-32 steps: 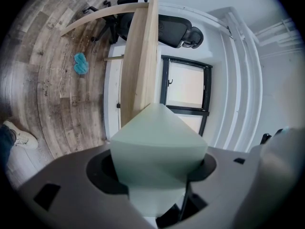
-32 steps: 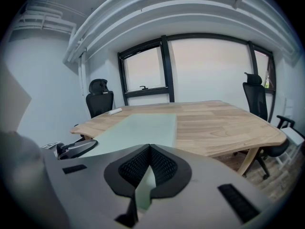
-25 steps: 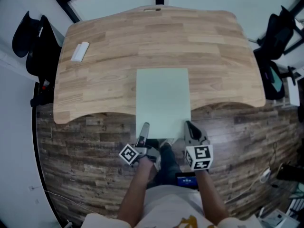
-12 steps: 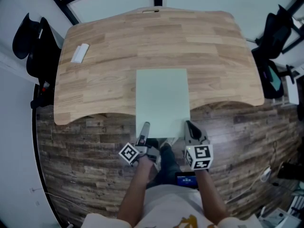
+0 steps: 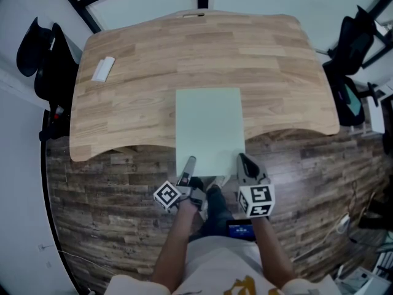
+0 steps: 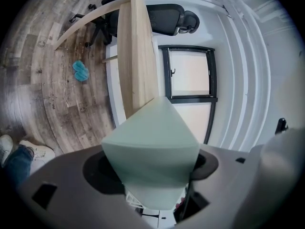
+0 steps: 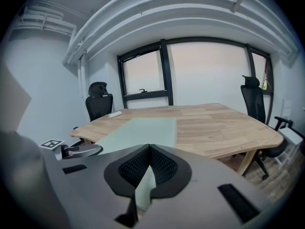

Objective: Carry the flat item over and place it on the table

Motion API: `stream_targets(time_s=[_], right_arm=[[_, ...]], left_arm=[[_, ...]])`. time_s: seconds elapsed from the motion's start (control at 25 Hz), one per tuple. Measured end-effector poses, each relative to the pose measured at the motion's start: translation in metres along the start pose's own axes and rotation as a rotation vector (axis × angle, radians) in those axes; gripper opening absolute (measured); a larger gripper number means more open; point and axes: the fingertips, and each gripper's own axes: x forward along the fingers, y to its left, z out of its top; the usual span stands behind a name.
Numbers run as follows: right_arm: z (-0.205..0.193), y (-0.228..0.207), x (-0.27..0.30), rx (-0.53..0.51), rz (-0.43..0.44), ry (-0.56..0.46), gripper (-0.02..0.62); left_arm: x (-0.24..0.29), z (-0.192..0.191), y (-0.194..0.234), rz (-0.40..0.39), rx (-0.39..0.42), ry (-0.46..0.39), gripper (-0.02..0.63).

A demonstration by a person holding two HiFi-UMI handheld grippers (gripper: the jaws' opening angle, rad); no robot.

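r gripper (image 7: 150, 148) pinching sheet (image 7: 143, 130), wood table (image 7: 214, 128) (chairs (image 7: 99, 104))

**A:** Wearing what, bottom centre?

**B:** White top (image 5: 215, 269) with gold print, dark trousers (image 5: 216, 219). Grey left gripper (image 5: 189, 163) and right gripper (image 5: 244, 161), black-and-white marker cube (image 5: 256, 201) on each.

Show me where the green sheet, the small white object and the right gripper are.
green sheet (image 5: 210, 128): head view, middle of its top face.
small white object (image 5: 103, 67): head view, its centre.
right gripper (image 5: 244, 161): head view, between its fingertips.
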Motion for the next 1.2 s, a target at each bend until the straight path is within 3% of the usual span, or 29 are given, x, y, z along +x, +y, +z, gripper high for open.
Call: stream_targets(time_s=[0.48, 0.72, 0.96, 1.0, 1.04, 1.08, 1.2], right_arm=[[0.007, 0.005, -0.005, -0.005, 0.000, -0.014, -0.002], [0.019, 0.011, -0.011, -0.024, 0.010, -0.033, -0.002], [0.016, 0.011, -0.016, -0.019, -0.001, -0.040, -0.002], [0.016, 0.011, -0.018, -0.021, 0.002, -0.039, -0.002], [0.017, 0.012, -0.019, -0.022, 0.005, -0.038, -0.002], [0.017, 0.012, -0.019, -0.022, 0.007, -0.037, -0.002], [0.015, 0.013, -0.019, -0.016, 0.006, -0.041, -0.002]], left_arm=[[-0.006, 0.002, 0.009, 0.065, 0.065, 0.037, 0.351], [-0.015, 0.005, 0.025, 0.188, 0.076, 0.041, 0.362], [-0.017, 0.006, 0.026, 0.230, 0.110, 0.059, 0.383], [-0.016, 0.005, 0.025, 0.224, 0.123, 0.069, 0.403], [-0.014, 0.003, 0.023, 0.215, 0.137, 0.085, 0.485], [-0.012, 0.001, 0.022, 0.211, 0.147, 0.099, 0.520], [-0.014, 0.005, 0.024, 0.228, 0.148, 0.094, 0.520]])
